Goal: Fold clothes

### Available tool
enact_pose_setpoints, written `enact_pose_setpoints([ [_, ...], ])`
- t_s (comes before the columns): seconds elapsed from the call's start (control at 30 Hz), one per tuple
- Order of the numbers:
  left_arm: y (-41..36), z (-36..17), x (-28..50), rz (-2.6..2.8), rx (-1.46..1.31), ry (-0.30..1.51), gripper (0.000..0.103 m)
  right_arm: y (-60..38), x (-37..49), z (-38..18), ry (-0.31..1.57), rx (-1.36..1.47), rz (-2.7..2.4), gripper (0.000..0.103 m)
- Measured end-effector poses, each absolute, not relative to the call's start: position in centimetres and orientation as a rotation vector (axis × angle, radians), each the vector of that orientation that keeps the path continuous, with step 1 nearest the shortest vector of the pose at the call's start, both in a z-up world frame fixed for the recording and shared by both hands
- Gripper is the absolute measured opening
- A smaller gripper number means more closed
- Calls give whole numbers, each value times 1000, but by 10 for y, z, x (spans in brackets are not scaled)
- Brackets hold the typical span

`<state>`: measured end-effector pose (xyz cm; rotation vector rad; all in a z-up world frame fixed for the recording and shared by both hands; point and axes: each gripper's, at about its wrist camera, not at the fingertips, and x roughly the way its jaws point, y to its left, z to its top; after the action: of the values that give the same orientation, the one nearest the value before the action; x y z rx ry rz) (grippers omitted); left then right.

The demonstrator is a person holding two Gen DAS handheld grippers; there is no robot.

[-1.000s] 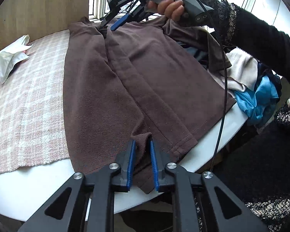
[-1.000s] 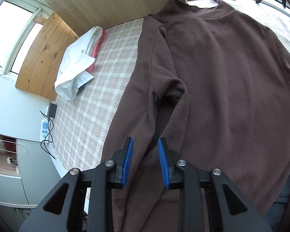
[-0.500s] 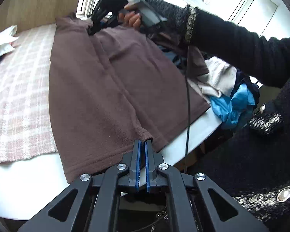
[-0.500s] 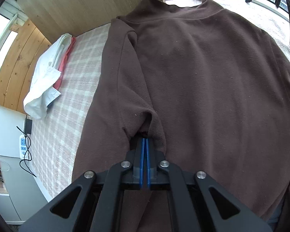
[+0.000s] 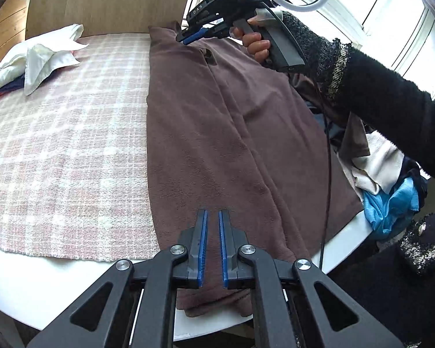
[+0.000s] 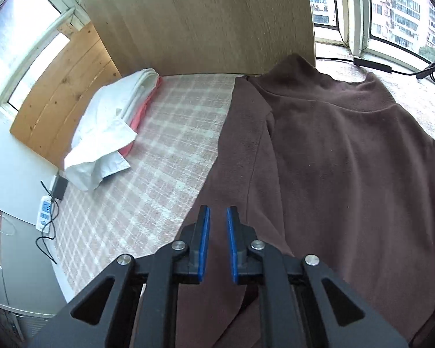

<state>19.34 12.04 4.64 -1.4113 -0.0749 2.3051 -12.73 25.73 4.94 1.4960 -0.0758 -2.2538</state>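
One blue cloth [image 5: 391, 206], only in left-wrist view.

A brown sweater [image 5: 217, 133] of soft, matt fleece with a fuzzy nap is seen spread on the worktop [image 5: 43, 284], whose bare rim is smooth, white and faintly glossy. Left of the sweater, a coarse woven cloth [image 5: 66, 150] in pink and white checks is laid, its edge frayed. Beyond that cloth, smooth white cotton garments [image 6: 101, 145] are piled. Behind the sweater, a matt pale wood-grain panel [image 6: 206, 20] is shown. The left gripper [image 5: 211, 243] is made of matt black plastic with bright metal rivets; its fingers [image 5: 201, 246] are faced with ribbed blue rubber.
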Motion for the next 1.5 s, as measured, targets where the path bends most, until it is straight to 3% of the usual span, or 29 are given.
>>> enact_pose_setpoints([
  [0.13,124,37,205,2309,-1455,40,10,272,-138,23,-102,1533,-2264,10],
  [0.37,144,73,216,2297,-1385,9,9,359,-99,90,-564,1402,-2127,13],
  [0.4,150,78,216,2286,-1365,12,13,376,-89,103,-606,1370,-2122,15],
  [0.53,172,91,210,2202,-1302,-11,21,456,-29,158,-611,1264,-2230,32],
  [0.67,213,88,202,2103,-1256,29,21,513,46,173,-548,1288,-2379,32],
  [0.8,266,78,205,1947,-1206,81,40,554,115,160,-586,1367,-2469,32],
  [1.0,338,58,228,1814,-1124,245,48,581,184,132,-716,1507,-2511,33],
  [1.1,360,41,230,1778,-1145,263,46,588,210,124,-767,1545,-2524,33],
  [1.23,366,49,239,1654,-1159,173,47,577,217,126,-637,1563,-2563,41],
  [1.5,317,93,214,1892,-1129,28,48,505,160,117,-115,1547,-2615,47],
])
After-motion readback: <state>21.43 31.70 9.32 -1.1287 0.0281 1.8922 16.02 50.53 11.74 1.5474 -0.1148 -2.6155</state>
